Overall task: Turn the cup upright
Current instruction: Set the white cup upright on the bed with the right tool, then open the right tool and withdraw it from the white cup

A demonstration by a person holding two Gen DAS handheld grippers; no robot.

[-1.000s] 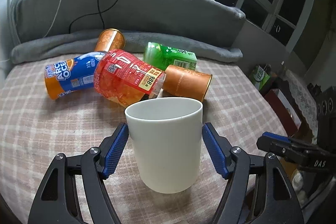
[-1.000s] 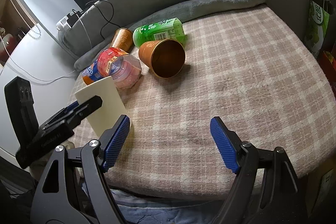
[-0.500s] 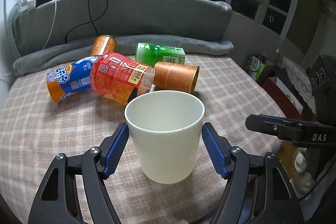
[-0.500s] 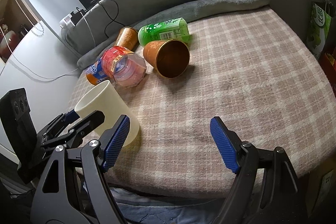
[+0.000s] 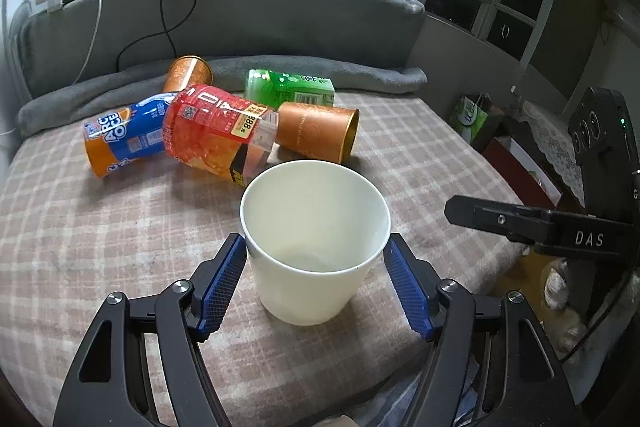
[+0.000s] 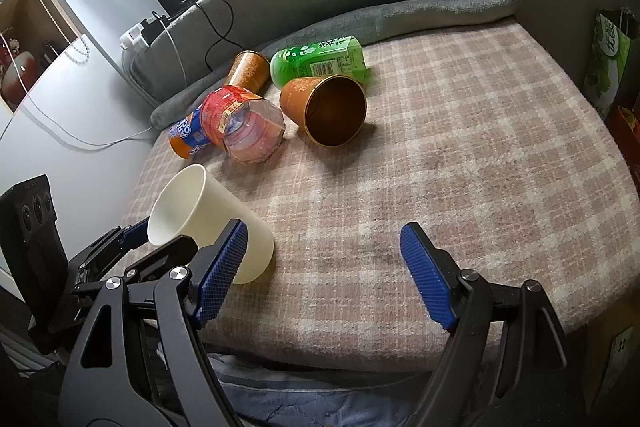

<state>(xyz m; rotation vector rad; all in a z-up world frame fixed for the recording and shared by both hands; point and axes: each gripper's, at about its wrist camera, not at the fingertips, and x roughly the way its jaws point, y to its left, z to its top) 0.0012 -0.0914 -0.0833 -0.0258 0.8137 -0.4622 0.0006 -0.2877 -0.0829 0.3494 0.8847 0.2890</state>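
The white cup (image 5: 314,247) sits between the blue pads of our left hand-held gripper (image 5: 316,279), mouth up, tilted; whether they pinch it, we cannot tell. Our right hand-held gripper (image 6: 324,273) hovers spread beside it over the plaid bed (image 6: 460,167).

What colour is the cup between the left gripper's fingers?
White, or slightly cream: the cup is plain inside and out, seen best from the left wrist view.

1. The white cup (image 6: 208,223) sits on the checked blanket (image 6: 460,167), mouth up, leaning left.
2. The left gripper (image 6: 148,247) is around it.
3. The right gripper (image 6: 324,271) is wide apart, holding nothing.
4. An orange cup (image 6: 324,115) lies on its side.
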